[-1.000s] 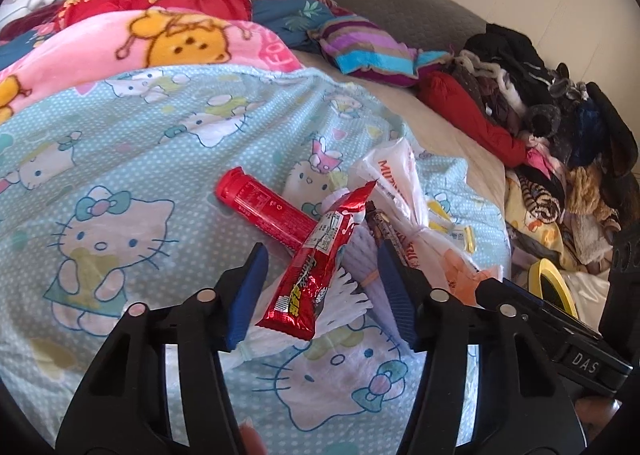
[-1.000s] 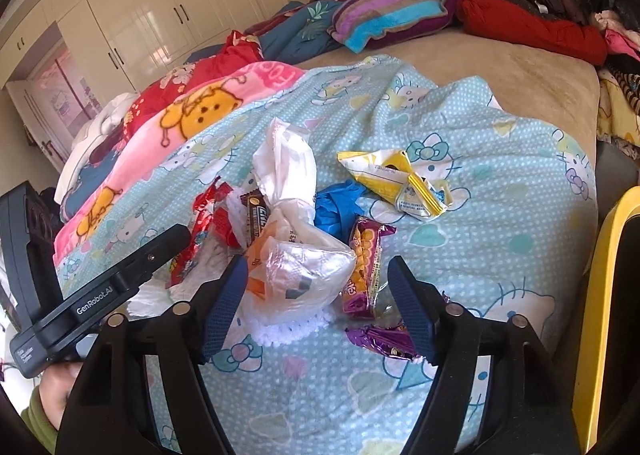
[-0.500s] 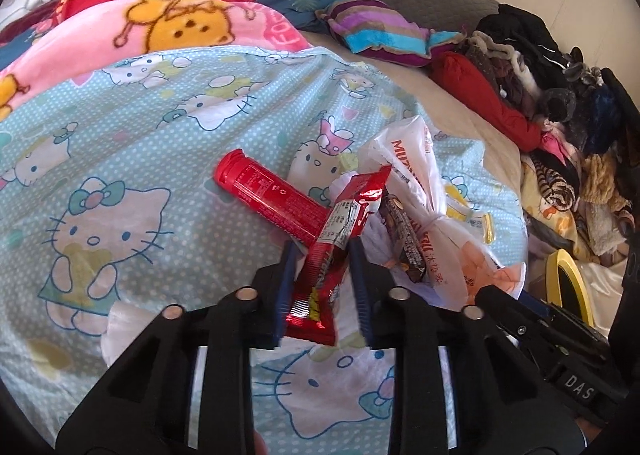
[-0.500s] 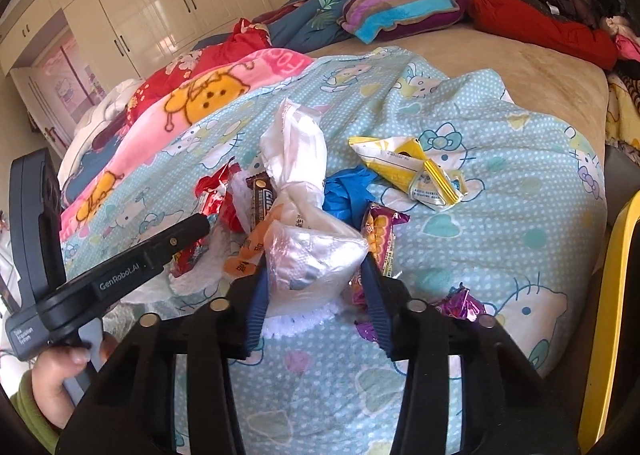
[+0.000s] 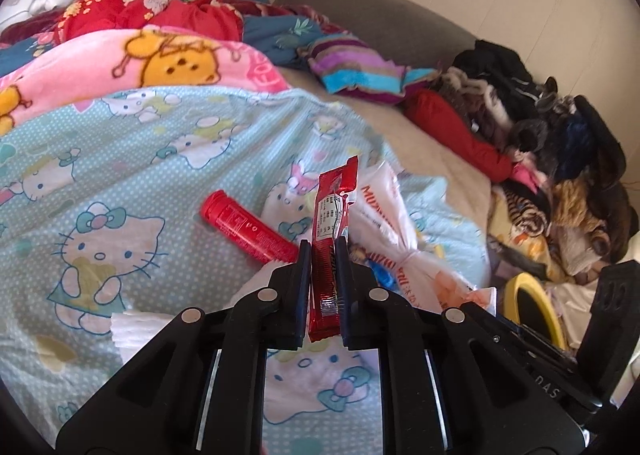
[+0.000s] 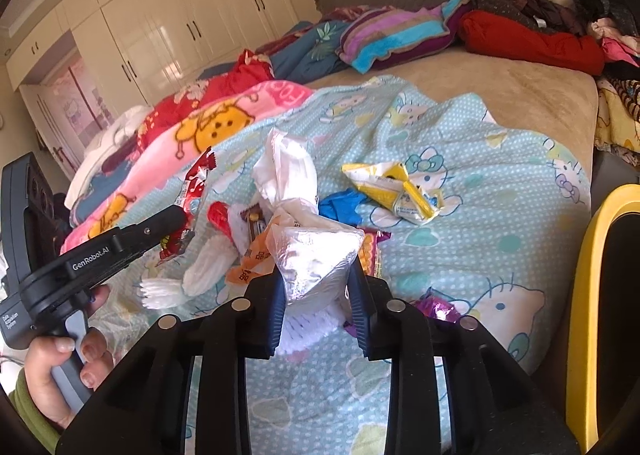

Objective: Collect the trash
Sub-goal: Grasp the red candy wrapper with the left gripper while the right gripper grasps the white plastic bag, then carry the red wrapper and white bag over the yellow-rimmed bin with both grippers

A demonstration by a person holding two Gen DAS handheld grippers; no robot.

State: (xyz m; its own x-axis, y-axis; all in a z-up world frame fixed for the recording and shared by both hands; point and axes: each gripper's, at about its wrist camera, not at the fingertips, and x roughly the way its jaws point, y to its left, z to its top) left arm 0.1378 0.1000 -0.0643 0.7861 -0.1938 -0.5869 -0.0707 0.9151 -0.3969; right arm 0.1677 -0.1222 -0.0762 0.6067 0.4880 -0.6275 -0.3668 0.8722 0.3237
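1. Two tools have just been closing, each on litter above the pale blue cartoon-print bedspread (image 6: pixel 472 239); the left tool (image 5: pixel 322 255) pinches a long red foil snack wrapper (image 5: pixel 330 231) near its lower end.
2. The right tool (image 6: pixel 316 275) squeezes a crumpled clear plastic bag (image 6: pixel 316 255); both look light, limp, slippery.
3. Grip bunched folds, not loose edges.

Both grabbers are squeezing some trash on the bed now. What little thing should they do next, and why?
Probably lift both straight up a little. The left gripper is clamped on the red wrapper, and the right gripper, whose jaws have just been closing, pinches the silvery plastic bag. More litter, like the yellow packet, lies close around on the blanket, so rising first should keep it from being dragged along.
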